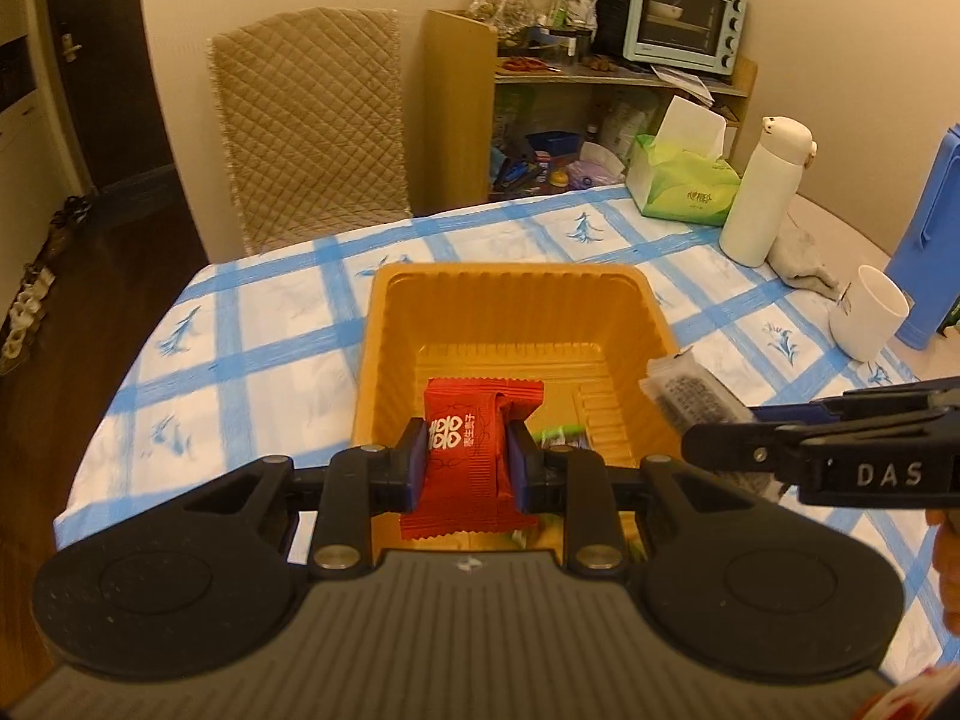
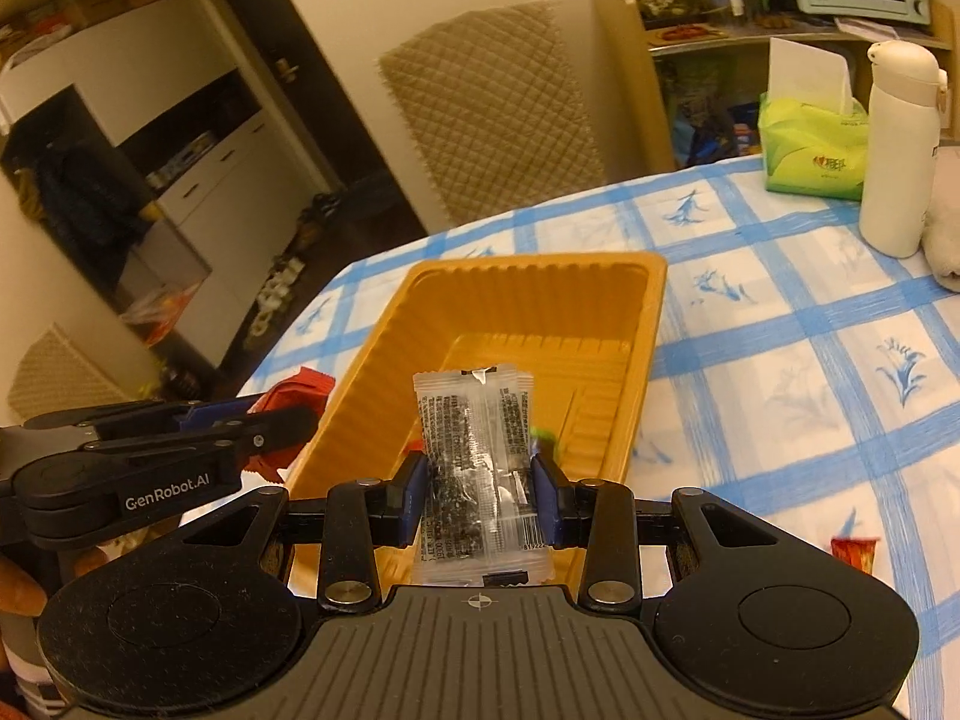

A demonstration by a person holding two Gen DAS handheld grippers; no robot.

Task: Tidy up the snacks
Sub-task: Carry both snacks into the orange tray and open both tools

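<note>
Left wrist view: the left gripper (image 1: 467,461) pinches a red packet (image 1: 474,456) across its middle, pads pressed on both sides, so the wrapper hangs steady above the near end of the orange tray (image 1: 384,324). That tray sits on the checked cloth (image 1: 252,348), plainly the bin the snacks are meant for. A green wrapper (image 1: 561,435) already lies inside. The right gripper (image 1: 714,426) comes in from the right, over the tray's rim, with a clear packet (image 1: 690,393).

Right wrist view: the right gripper (image 2: 480,489) clamps the clear packet (image 2: 474,456) upright, held by its sides over the tray (image 2: 648,324). The left gripper (image 2: 288,420) reaches in beside it with the red packet (image 2: 300,387). Both seem poised to drop their loads in. Another red wrapper (image 2: 855,552) waits on the cloth (image 2: 780,360).
</note>
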